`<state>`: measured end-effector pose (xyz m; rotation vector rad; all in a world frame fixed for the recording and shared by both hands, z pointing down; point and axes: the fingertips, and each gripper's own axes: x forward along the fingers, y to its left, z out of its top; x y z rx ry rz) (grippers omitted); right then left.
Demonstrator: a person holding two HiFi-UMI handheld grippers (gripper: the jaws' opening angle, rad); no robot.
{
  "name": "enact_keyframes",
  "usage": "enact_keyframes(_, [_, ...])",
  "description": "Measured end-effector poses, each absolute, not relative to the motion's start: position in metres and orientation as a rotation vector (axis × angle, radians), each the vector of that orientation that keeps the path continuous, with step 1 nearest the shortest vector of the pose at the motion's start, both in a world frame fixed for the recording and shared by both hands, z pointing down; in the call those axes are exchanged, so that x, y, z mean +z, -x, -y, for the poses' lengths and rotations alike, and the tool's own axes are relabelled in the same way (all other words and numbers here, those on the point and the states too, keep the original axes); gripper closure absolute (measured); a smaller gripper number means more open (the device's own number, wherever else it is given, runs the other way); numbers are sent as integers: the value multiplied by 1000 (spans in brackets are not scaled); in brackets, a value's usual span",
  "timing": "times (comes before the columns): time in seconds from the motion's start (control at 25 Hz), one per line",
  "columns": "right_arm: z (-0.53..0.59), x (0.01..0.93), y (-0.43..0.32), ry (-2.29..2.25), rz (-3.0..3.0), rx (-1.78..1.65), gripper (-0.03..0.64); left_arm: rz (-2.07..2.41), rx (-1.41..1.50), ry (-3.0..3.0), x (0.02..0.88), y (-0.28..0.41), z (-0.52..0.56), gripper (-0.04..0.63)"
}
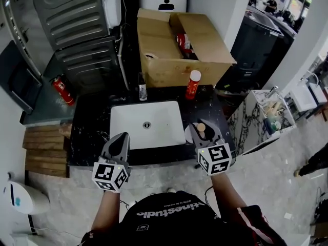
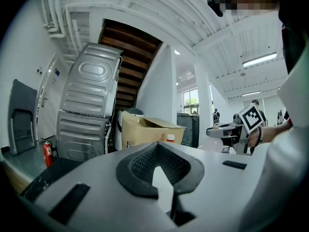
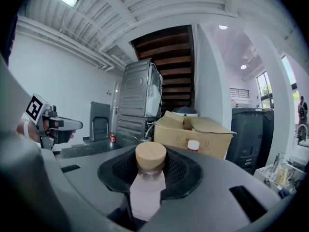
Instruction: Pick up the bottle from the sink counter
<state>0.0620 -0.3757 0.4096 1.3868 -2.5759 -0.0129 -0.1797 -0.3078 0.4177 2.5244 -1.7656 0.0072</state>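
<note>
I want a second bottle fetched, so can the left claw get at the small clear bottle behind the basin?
Probably yes. The left claw is empty, and only the open basin lies between it and the small clear bottle, which stands alone. Its jaws look closed, so they must open first.

A black shirt (image 1: pixel 169 219) with white lettering is worn. The grey left gripper (image 1: pixel 121 135) and grey right gripper (image 1: pixel 201 124) are each capped by a black-and-white marker cube (image 1: pixel 109 177) and lined with black ribbed pads (image 2: pixel 140 166).
</note>
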Motion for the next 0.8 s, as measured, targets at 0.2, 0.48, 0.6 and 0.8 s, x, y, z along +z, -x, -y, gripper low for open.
enact_keyframes(0.2, [369,410,-56,-1374,2589,-11,472,1786,18,-2527,416,184,308,581])
enact_keyframes(0.48, [361,410,-54,-1365,2593,-13,472,1784,16,-2520,417,187,308,581])
enact_keyframes(0.6, [358,410,-54,-1368,2593,-9,472,1778,17,-2523,417,186,307,581])
enact_keyframes(0.8, [356,407,-52,-1362,2599,-19,472,1782,11,-2526,414,186,308,581])
